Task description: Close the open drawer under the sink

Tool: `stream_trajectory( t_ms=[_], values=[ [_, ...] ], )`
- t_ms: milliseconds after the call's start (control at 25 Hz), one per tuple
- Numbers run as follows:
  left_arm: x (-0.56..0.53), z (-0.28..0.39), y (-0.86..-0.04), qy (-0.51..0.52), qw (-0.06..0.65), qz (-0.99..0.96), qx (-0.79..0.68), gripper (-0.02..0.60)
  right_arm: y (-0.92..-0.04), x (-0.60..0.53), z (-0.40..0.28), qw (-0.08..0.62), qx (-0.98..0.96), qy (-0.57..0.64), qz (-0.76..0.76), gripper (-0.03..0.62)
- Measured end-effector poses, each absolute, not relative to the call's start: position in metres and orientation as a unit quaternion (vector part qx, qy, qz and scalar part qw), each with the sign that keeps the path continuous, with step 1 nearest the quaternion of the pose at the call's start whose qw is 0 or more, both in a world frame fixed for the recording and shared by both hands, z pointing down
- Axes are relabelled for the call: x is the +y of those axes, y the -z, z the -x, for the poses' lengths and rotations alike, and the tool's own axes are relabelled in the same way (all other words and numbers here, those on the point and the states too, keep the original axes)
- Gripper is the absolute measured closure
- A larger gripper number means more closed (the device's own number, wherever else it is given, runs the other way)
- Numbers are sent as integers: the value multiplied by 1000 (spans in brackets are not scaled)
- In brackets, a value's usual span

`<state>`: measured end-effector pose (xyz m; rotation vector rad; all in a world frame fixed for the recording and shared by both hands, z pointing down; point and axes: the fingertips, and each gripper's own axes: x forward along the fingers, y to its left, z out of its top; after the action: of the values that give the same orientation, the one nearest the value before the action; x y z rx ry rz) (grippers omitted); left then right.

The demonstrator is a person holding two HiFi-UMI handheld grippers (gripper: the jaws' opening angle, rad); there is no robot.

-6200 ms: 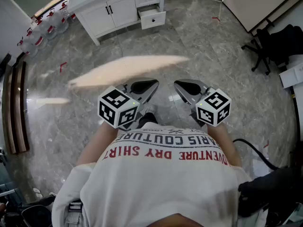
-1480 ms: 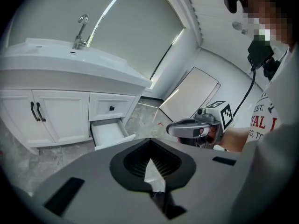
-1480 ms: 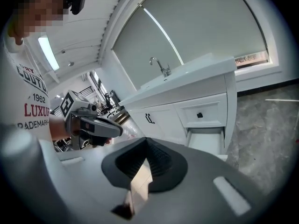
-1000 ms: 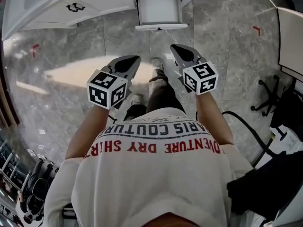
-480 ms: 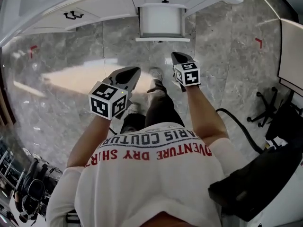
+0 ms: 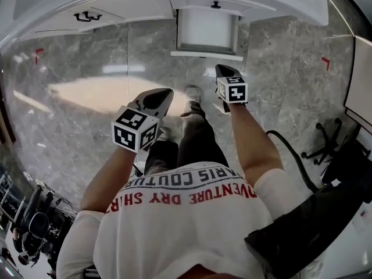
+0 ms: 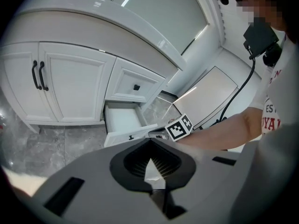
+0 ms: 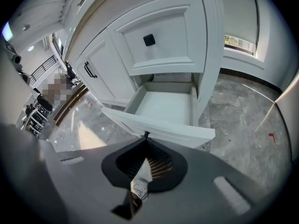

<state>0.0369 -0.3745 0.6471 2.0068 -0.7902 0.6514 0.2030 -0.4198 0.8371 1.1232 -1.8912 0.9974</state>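
Hadn't shut the drawer (image 6: pixel 207 31) at 12 o'clock yet. Held right gripper (image 6: pixel 223 70) clenched empty near its front, left gripper (image 6: pixel 163 95) clenched too.

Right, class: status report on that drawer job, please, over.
Left gripper shut, empty, farther off. Right gripper shut, empty, close to the drawer. Drawer open, nothing inside. Path clear.

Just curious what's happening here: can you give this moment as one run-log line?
drawer: open, empty | right gripper: jaws shut, tip close to drawer front | left gripper: jaws shut, farther back
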Motion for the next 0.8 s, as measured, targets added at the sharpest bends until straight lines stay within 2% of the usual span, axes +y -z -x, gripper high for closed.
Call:
stream_trajectory(
  t_ms=[800],
  values=[
    [-389, -30, -678, -237, 453, -782, -356, 580, -880, -434, -215, 380, -701, -401, -451, 594]
  ],
)
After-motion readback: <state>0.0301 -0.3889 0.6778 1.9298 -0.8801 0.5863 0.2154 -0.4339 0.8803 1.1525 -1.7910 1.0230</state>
